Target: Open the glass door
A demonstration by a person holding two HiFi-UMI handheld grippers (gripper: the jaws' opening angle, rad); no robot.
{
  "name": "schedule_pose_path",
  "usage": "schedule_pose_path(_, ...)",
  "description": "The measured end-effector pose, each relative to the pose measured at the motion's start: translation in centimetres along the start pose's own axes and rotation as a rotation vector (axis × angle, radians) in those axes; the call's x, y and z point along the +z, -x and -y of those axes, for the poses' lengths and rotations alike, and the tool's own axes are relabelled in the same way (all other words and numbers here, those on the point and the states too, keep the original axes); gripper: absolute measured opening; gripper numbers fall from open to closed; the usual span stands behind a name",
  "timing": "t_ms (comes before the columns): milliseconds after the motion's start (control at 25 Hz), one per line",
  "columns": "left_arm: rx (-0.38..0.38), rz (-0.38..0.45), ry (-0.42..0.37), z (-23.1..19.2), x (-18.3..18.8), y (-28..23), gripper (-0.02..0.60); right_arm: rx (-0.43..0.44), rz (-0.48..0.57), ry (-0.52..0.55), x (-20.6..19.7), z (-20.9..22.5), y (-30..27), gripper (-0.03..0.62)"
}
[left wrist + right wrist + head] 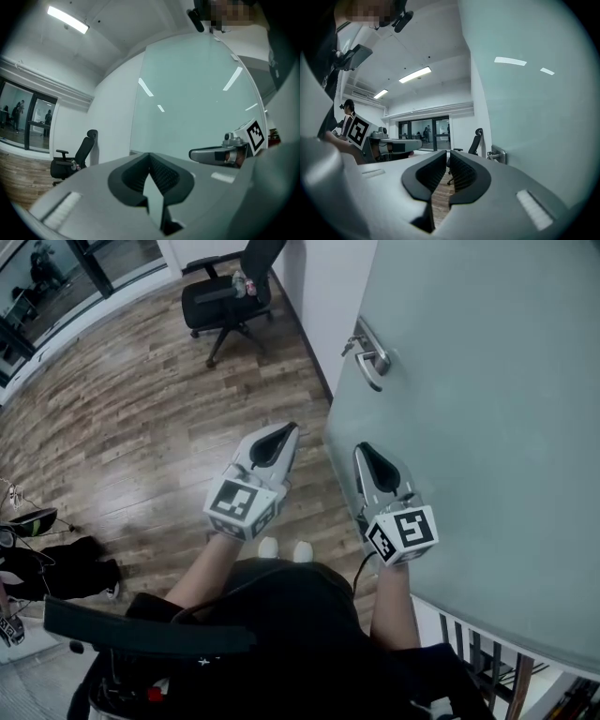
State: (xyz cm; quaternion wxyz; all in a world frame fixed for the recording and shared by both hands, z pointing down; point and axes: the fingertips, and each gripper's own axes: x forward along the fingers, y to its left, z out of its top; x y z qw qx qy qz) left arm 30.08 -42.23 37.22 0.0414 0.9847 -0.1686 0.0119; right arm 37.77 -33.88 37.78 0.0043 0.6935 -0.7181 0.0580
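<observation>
Left claw [279,435]: jaws pressing together, gripping nothing. Right claw [365,450]: jaws closing, narrow gap showing, nothing between; hovering just beside glass door [487,437], apart from door handle [371,358].

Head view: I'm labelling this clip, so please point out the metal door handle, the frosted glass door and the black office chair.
Metal door handle [371,359], head view, on its lever.
Frosted glass door [487,427], head view, bare panel.
Black office chair [225,302], head view, seat.
</observation>
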Motion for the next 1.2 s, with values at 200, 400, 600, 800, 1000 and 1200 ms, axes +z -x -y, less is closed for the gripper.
schedule_pose_path(200, 0.008, -0.002, 0.014, -0.7, 0.1, 0.8, -0.002, -0.018, 0.001, -0.001, 0.4, -0.7, 0.1, 0.003)
schedule_pose_path(400, -0.01, 0.012, 0.012, -0.7, 0.1, 0.7, -0.002, -0.035, -0.004, 0.009, 0.5, -0.8, 0.2, 0.002)
schedule_pose_path(600, -0.057, 0.026, 0.011, 0.0, 0.7, 0.2, -0.002, -0.055, -0.01, 0.015, 0.5, -0.6, 0.1, 0.002)
schedule_pose_path(800, -0.072, 0.02, 0.02, 0.1, 0.8, -0.1, -0.002, -0.072, -0.016, 0.022, 0.5, -0.3, 0.2, 0.002)
schedule_pose_path(1000, -0.077, 0.024, 0.01, 0.0, 0.7, -0.1, -0.002, -0.082, -0.022, 0.027, 0.7, -0.2, 0.3, 0.002)
schedule_pose_path(1200, -0.079, 0.023, 0.016, -0.3, 0.4, -0.4, -0.002, -0.086, -0.024, 0.029, 0.5, 0.0, -0.1, 0.002)
